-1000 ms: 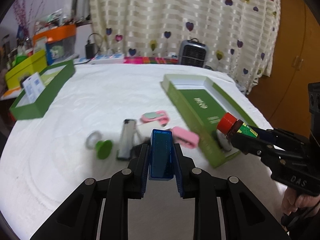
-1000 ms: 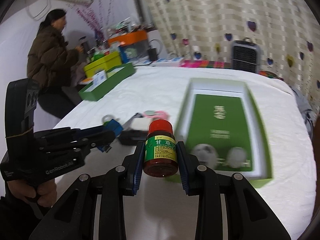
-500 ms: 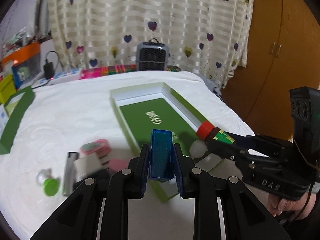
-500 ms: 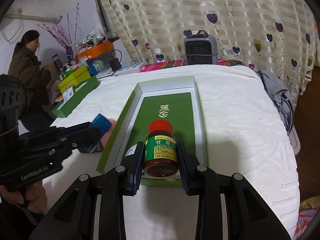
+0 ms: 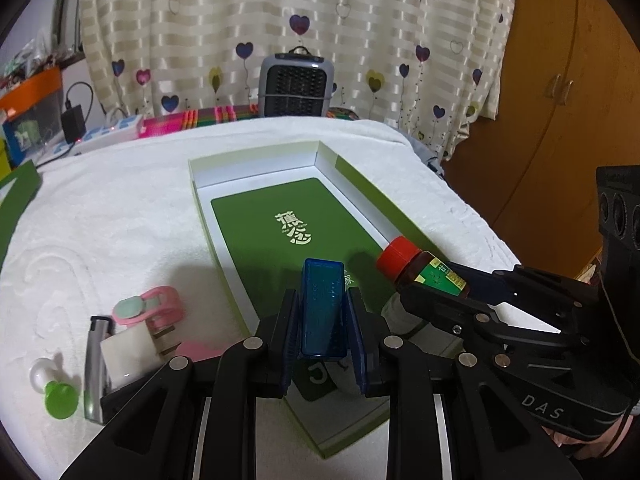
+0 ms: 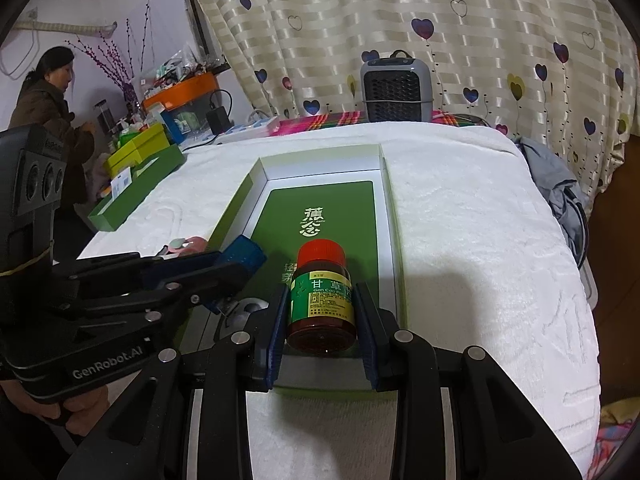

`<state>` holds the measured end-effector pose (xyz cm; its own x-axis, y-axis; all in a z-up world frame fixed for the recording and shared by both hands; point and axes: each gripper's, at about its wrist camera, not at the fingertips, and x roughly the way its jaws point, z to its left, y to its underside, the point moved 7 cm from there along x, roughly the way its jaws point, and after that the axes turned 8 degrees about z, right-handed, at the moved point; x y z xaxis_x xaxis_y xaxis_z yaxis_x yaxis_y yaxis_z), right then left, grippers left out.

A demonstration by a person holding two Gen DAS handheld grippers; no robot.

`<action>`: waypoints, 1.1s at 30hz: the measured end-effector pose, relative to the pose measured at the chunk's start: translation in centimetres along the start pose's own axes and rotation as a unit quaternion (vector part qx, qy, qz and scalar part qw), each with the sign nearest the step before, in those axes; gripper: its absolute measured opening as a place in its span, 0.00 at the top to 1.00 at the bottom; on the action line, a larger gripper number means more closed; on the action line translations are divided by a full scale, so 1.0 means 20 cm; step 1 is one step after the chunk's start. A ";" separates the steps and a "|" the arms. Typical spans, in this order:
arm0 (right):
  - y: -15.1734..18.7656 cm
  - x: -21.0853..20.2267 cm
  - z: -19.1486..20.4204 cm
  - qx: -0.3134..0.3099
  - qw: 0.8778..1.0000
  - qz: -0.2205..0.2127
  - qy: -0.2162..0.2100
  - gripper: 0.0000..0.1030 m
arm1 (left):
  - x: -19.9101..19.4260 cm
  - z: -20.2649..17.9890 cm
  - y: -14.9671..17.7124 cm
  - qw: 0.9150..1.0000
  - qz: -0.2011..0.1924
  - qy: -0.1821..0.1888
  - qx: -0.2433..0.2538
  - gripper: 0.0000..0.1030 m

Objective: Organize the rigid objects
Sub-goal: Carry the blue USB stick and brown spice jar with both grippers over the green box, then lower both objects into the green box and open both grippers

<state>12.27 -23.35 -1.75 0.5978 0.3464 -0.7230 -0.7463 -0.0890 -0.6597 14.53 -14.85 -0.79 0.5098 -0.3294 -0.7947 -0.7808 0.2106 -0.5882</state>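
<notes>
Gripping a blue case [image 5: 323,312] in our left tongs [image 5: 323,344] and a red-capped "Gen Cao" bottle [image 6: 322,300] in our right tongs [image 6: 322,340], we now hold both over the green box [image 5: 256,168], having swung in from the clutter.

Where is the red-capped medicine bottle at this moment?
The medicine bottle is clamped in the right gripper, held over the near end of the green box. In the left wrist view it sits right of the blue case.
</notes>
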 end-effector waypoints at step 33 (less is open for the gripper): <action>-0.04 0.00 0.01 -0.007 1.000 -0.003 0.027 0.51 | -0.03 0.04 -0.01 1.000 -0.020 0.013 -0.008 0.77</action>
<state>12.86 -22.99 -1.22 0.6171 0.2953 -0.7294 -0.7392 -0.1004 -0.6660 14.63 -13.93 -0.28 0.5311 -0.3601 -0.7670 -0.7661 0.1827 -0.6163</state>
